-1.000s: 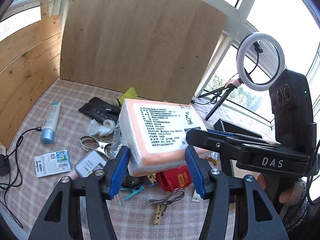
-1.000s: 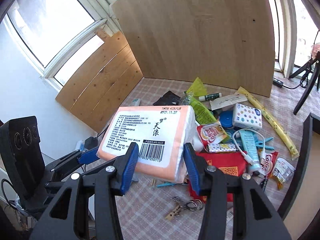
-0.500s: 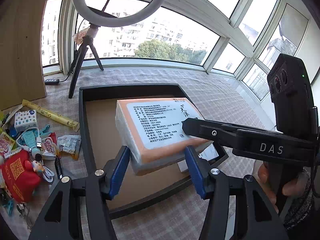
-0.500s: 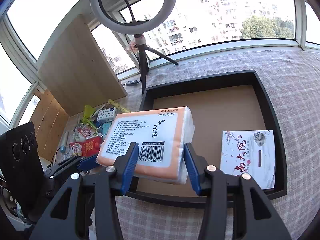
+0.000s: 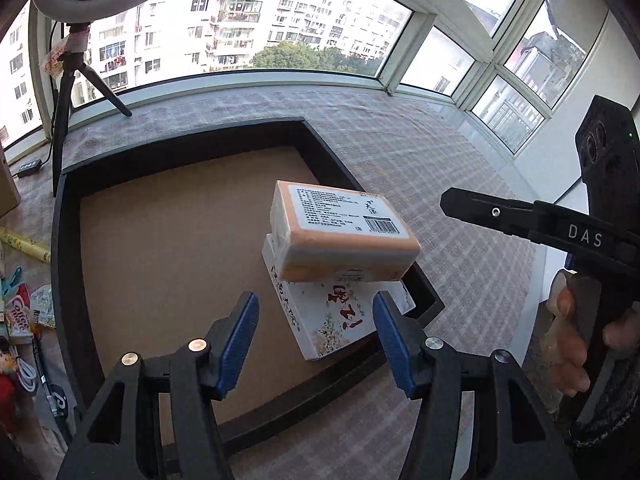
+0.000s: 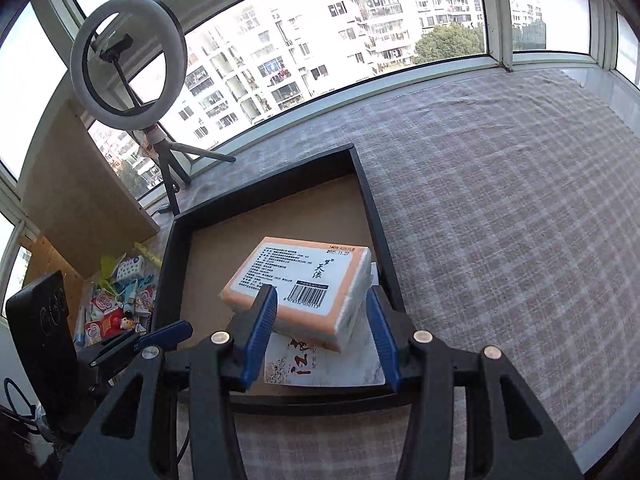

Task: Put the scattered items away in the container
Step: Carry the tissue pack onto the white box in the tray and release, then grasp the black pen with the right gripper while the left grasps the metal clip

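The tissue pack (image 5: 340,236) rests on a flat box (image 5: 336,320) in the black tray (image 5: 64,280), placement step complete. Left gripper (image 5: 316,340) jaws, just widened, stand apart and empty; the right gripper (image 6: 320,332) jaws flank the pack, contact unclear. Next: withdraw and fetch another item.

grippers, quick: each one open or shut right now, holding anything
left gripper: open, holding nothing.
right gripper: open; the tissue pack lies loose just ahead of it.

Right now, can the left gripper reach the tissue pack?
Probably yes: the tissue pack lies uncovered on the white box just ahead of the left gripper, whose empty jaws have just been opening.
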A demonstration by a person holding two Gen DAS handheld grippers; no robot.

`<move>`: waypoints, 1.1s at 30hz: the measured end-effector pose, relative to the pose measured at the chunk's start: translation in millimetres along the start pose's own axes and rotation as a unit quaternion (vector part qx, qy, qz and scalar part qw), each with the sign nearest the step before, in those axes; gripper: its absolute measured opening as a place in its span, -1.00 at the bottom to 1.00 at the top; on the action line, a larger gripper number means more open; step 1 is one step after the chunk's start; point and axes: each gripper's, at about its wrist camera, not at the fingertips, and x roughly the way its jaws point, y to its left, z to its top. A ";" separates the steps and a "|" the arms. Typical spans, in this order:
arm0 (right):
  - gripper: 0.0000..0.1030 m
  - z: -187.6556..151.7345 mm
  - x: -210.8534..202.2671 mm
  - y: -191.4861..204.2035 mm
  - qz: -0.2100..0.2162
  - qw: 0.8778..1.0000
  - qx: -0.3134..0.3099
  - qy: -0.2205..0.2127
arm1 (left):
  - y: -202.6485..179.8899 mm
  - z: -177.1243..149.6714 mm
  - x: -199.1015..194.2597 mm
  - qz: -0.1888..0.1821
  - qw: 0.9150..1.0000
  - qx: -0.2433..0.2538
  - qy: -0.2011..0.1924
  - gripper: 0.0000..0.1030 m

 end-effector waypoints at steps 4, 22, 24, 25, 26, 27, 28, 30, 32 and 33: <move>0.08 -5.6 2.2 16.2 0.013 1.000 -0.011 -0.006 | 21.8 -7.7 -19.6 0.019 1.000 -0.014 -0.008 0.21; 0.31 -57.5 59.8 192.8 0.134 0.979 -0.141 0.055 | 199.6 -116.8 -167.0 0.155 0.971 -0.167 -0.069 0.42; 0.31 -66.0 64.8 215.9 0.145 0.974 -0.163 0.062 | 222.2 -136.6 -186.4 0.171 0.966 -0.183 -0.069 0.42; 0.30 -71.1 67.3 227.7 0.148 0.971 -0.176 0.065 | 232.3 -146.2 -193.9 0.179 0.963 -0.190 -0.068 0.42; 0.29 -76.8 70.0 238.3 0.148 0.969 -0.188 0.069 | 242.2 -156.9 -201.1 0.184 0.961 -0.196 -0.066 0.41; 0.24 -82.9 73.4 249.1 0.149 0.965 -0.201 0.073 | 250.0 -165.8 -205.7 0.185 0.960 -0.199 -0.062 0.39; 0.13 -89.3 78.0 258.9 0.150 0.962 -0.213 0.080 | 256.6 -174.1 -208.6 0.188 0.960 -0.201 -0.057 0.38; -0.14 -102.3 91.0 275.5 0.143 0.957 -0.232 0.101 | 264.6 -186.5 -210.0 0.192 0.960 -0.199 -0.049 0.36; -0.25 -114.1 105.3 287.6 0.133 0.952 -0.246 0.122 | 267.0 -192.2 -204.4 0.190 0.963 -0.185 -0.039 0.25; -0.30 -118.2 112.9 291.9 0.130 0.950 -0.251 0.133 | 267.2 -193.9 -199.6 0.186 0.965 -0.180 -0.034 0.18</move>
